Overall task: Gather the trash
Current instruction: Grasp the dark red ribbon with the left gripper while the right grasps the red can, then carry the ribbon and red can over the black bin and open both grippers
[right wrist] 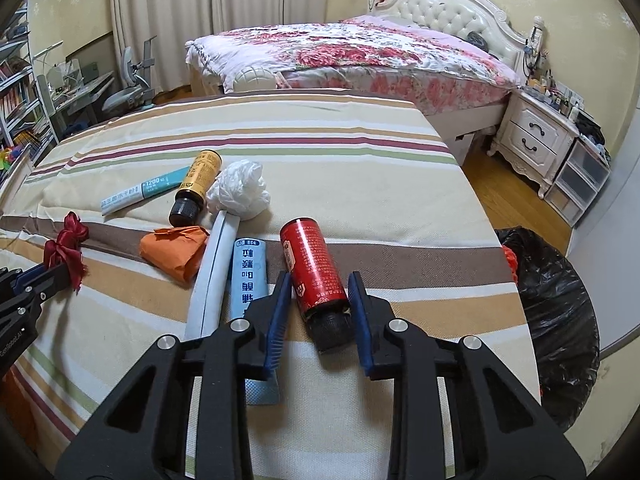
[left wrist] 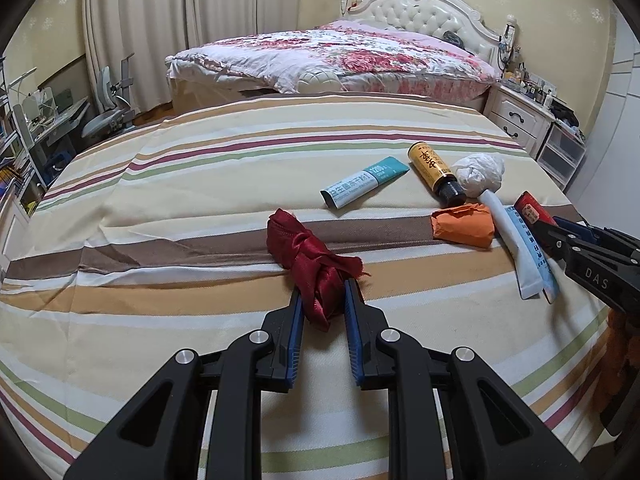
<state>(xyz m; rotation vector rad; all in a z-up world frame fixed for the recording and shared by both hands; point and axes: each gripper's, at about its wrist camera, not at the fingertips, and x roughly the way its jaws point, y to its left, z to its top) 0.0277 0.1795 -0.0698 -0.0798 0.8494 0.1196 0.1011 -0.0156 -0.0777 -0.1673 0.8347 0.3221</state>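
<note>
Both tongs working over the striped bedsheet (left wrist: 168, 184), each straddling one piece of trash.

Left tongs (left wrist: 322, 300): bracketing the near end of the red ribbon bundle (left wrist: 308, 252), blue pads touching or nearly touching the fabric; unable to tell whether truly pinching yet. Soft, crumpled satin, so probably needing full closure before any lift, with a check for loose tails snagging the sheet.

Right tongs (right wrist: 318, 292): spread, standing either side of the red bottle (right wrist: 312, 272) near its black cap (right wrist: 332, 330); a gap showing at the left pad, no grip yet. Bottle lying on its side, cap toward the camera. Round, slick body likely rolling under uneven pressure; squeezing across the body just above the cap looking safer than on the cap itself.

Crowding on the left of the bottle: blue sachet (right wrist: 250, 276) just beside, partly under the left finger; white tube (right wrist: 212, 272) next to that. Keeping the left pad clear of the sachet advisable, or catching both.

Black trash bag (right wrist: 556, 304) sitting off the right edge of the bed, near the right tongs. Remaining untouched: orange paper (right wrist: 174, 250), yellow bottle (right wrist: 198, 184), crumpled white plastic (right wrist: 240, 192), teal-and-white packet (right wrist: 140, 196).
</note>
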